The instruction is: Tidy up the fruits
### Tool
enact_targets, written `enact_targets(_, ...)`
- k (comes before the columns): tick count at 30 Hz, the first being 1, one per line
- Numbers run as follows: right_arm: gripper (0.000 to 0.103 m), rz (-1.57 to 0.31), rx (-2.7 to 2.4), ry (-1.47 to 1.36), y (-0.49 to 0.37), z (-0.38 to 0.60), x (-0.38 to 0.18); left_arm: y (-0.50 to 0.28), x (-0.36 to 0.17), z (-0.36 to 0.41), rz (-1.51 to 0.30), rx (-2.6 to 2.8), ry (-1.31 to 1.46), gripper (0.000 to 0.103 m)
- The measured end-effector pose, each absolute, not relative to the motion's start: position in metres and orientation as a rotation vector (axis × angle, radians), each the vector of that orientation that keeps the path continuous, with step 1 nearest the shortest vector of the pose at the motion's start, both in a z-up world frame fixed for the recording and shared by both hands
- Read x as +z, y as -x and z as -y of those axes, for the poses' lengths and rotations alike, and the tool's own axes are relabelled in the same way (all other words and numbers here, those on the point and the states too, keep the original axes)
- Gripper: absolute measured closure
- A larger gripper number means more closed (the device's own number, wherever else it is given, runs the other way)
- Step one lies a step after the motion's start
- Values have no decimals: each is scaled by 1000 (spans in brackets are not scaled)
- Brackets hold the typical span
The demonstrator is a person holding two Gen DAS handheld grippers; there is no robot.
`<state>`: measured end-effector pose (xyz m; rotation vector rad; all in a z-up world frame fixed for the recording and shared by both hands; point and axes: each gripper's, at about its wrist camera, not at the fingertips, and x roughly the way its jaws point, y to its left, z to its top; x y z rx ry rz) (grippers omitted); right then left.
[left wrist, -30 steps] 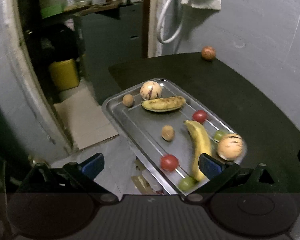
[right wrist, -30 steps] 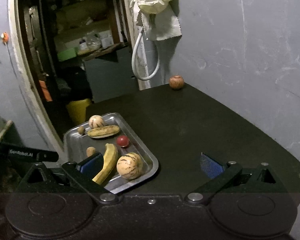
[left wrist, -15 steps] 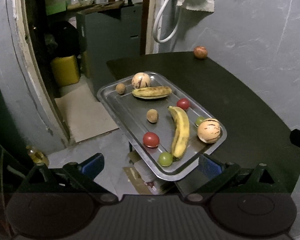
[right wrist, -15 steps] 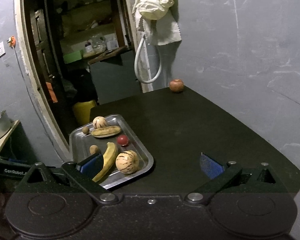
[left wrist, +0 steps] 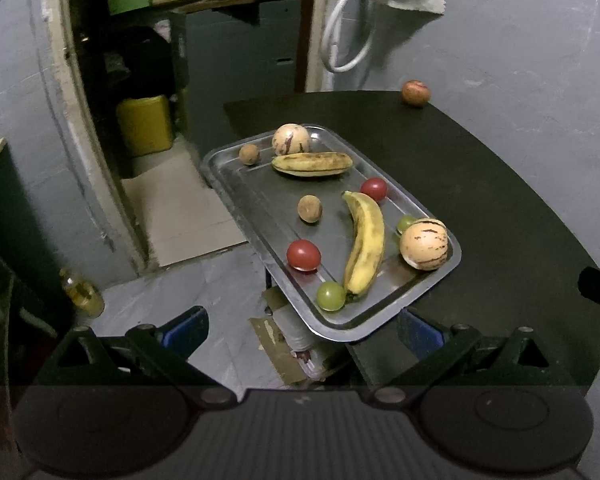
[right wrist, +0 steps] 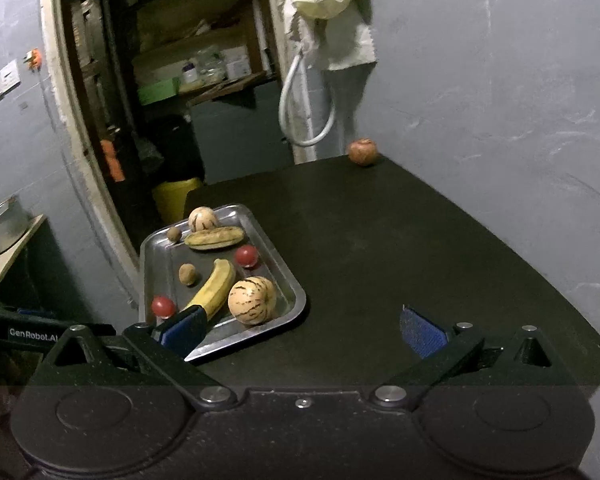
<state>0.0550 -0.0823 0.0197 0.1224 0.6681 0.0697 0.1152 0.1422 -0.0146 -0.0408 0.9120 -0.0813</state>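
Fruits lie scattered on the metal tray [left wrist: 228,168]; both hand-held grippers [left wrist: 300,326] [right wrist: 302,326] hover wide, empty; approach one fruit squarely, squeezing gently.

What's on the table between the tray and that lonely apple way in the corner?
Nothing. In the right wrist view, only bare dark table lies between the tray and the apple.

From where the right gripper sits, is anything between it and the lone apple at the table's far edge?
Nothing visible: bare dark table runs from the open right gripper to the apple; the tray lies off left.
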Motion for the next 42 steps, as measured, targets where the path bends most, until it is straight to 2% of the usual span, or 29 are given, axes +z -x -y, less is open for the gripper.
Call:
enact_targets(16, 1, -676, 366, -59, -83, 150, 19, -61, -8, -77, -900, 193, 136, 1)
enact_targets(28, 1, -709, 465, 11, -60, 171, 5, -15, -17, -49, -924, 298, 195, 1)
enact_targets(42, 1, -758, 458, 26, -39, 188, -5, 2, -27, -31, -954, 288, 197, 1)
